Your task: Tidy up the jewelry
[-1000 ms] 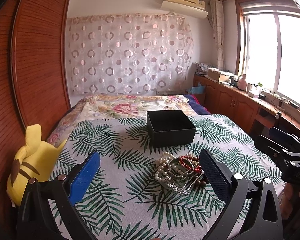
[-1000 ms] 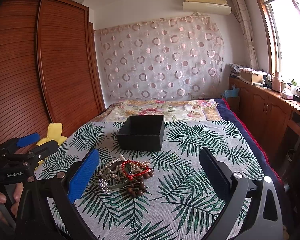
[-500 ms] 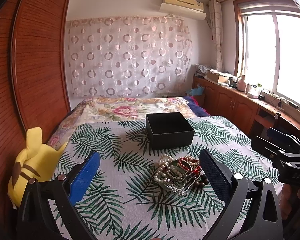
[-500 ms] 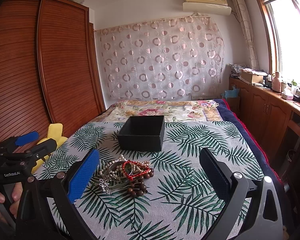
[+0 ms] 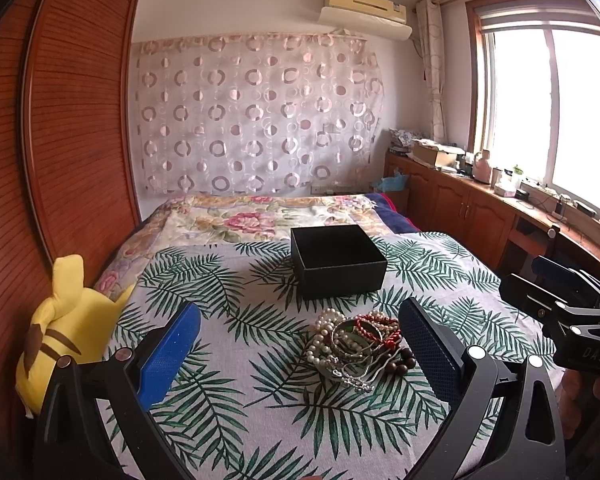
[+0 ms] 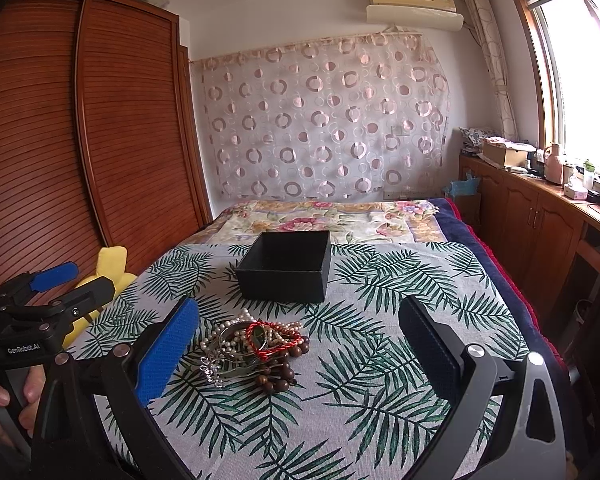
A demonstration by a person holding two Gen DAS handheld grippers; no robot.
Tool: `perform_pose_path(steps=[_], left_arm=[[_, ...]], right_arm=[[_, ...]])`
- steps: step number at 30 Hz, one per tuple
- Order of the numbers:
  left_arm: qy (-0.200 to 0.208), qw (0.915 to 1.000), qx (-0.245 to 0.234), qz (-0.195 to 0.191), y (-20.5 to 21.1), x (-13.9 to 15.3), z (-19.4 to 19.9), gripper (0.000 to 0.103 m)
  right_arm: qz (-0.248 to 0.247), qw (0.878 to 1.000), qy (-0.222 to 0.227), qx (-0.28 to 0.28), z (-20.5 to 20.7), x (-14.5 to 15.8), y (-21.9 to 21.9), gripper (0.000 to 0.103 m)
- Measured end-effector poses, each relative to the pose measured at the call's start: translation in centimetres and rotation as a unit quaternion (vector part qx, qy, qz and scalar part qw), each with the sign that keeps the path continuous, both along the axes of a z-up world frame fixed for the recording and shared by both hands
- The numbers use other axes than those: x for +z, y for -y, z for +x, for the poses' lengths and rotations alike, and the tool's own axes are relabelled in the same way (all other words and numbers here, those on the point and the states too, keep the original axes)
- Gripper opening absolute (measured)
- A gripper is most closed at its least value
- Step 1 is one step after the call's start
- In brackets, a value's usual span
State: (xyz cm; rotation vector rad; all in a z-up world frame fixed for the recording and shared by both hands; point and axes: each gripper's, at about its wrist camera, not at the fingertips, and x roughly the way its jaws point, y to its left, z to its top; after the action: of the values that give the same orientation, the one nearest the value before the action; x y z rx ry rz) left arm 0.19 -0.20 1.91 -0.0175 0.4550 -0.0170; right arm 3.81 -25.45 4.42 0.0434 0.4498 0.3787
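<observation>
My left gripper point(image 5: 300, 354) and right gripper point(image 6: 300, 354) hover, fingers apart and empty; the jewelry point(image 5: 358, 344) lies heaped on the bed point(image 5: 228, 400) before the box point(image 5: 338, 262), ready for sorting

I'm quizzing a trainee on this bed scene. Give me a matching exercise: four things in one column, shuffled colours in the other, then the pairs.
Things:
1. open box
2. plush toy
3. cord bracelet
4. pearl strand

Colours:
A. red
B. white
C. black
D. yellow

Pairs: 1-C, 2-D, 3-A, 4-B
</observation>
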Motion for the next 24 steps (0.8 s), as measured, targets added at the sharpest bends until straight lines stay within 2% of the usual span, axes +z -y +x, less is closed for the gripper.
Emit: perform_pose_path(steps=[12,21,24], left_arm=[[0.000,1.0000,0.000,0.000,-0.1,-0.6,-0.5,0.096],[-0.020,0.9998,-0.004,-0.003,-0.2,-1.9,-0.1,0.096],[-0.033,0.9994,-0.007,-0.005,-0.5,-3.0,0.3,0.096]], right_arm=[[0.000,1.000,-0.001,0.001,0.0,0.0,-0.1,0.101],[-0.006,0.999,-0.023,0.028,0.6,-1.8,-1.5,0.101],[-0.011,0.998,-0.037,0.041,1.2,-2.8,-1.8,0.094]])
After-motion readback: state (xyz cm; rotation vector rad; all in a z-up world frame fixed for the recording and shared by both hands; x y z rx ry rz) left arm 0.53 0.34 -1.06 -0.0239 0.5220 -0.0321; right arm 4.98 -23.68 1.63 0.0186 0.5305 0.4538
